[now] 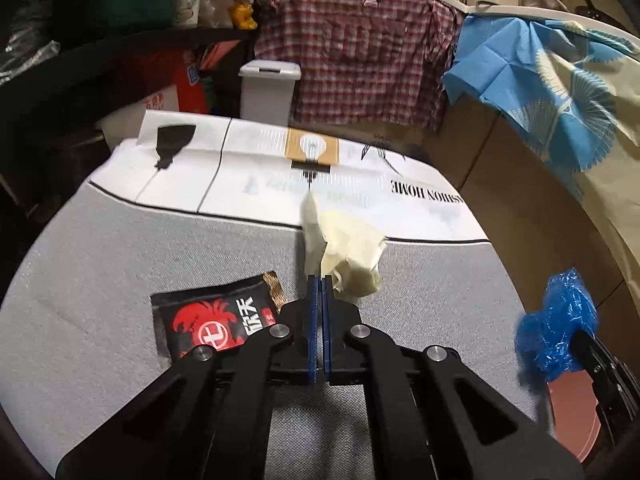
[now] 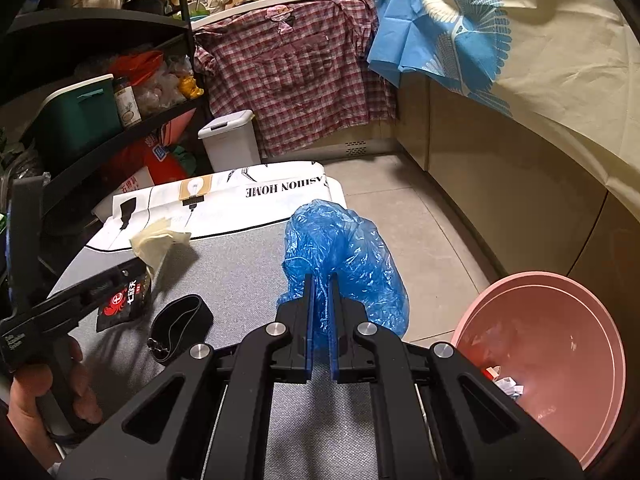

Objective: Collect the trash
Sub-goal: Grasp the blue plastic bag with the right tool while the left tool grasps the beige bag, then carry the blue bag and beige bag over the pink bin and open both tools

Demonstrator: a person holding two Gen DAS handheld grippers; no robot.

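2 grippers, both with trash.
Left view: my left gripper (image 1: 320, 280) pinched the cream wad (image 1: 348, 256) at its tips, black wrapper (image 1: 208, 320) lying left.
Right view: my right gripper (image 2: 321, 280) clamped the blue bag (image 2: 344, 256), pink basin (image 2: 560, 360) to its right.

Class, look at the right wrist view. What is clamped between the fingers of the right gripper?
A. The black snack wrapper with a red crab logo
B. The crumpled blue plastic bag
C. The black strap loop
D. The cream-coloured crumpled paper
B: the right gripper has its fingers closed on the crumpled blue plastic bag, which bulges out around and above them.
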